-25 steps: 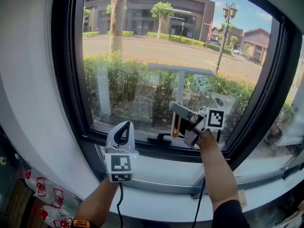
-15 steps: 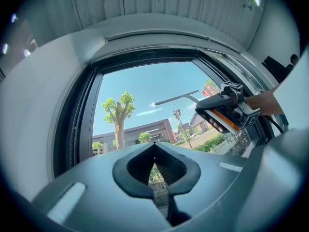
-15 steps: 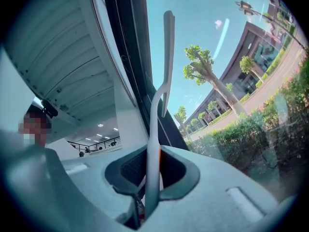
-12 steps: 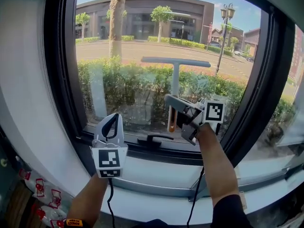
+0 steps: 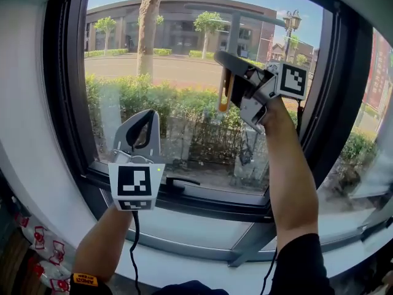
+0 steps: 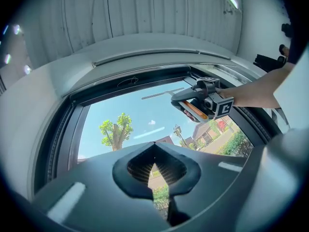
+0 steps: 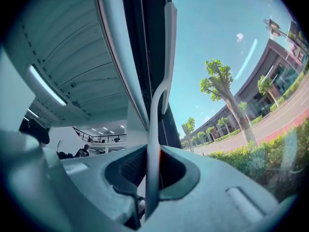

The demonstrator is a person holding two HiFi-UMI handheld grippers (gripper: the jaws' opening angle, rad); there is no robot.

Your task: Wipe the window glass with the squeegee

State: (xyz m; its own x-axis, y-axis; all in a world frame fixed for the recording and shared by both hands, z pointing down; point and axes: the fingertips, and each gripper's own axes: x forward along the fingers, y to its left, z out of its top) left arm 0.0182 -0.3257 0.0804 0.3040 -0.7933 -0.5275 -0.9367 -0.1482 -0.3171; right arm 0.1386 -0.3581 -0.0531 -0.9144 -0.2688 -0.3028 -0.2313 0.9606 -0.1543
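The squeegee (image 5: pixel 234 32) has a grey shaft, an orange handle (image 5: pixel 223 94) and a long blade high on the window glass (image 5: pixel 172 72). My right gripper (image 5: pixel 230 78) is raised at the upper right and is shut on the handle. In the right gripper view the shaft (image 7: pixel 155 129) rises from between the jaws of that gripper (image 7: pixel 153 178) to the blade (image 7: pixel 169 47), which runs along the dark frame. My left gripper (image 5: pixel 149 117) stands lower left, before the glass, shut with nothing in it. The left gripper view shows its own tips (image 6: pixel 154 146) meeting and the right gripper (image 6: pixel 193 105) beyond.
A black window frame (image 5: pixel 61 103) surrounds the glass, and a dark latch handle (image 5: pixel 178 181) lies on its lower rail. A pale sill (image 5: pixel 184 226) runs below. Hedges, a tree and a street show outside. A white wall (image 5: pixel 24 134) is at the left.
My right gripper has carried the squeegee from the lower part of the glass up towards the top. The left gripper has risen a little.
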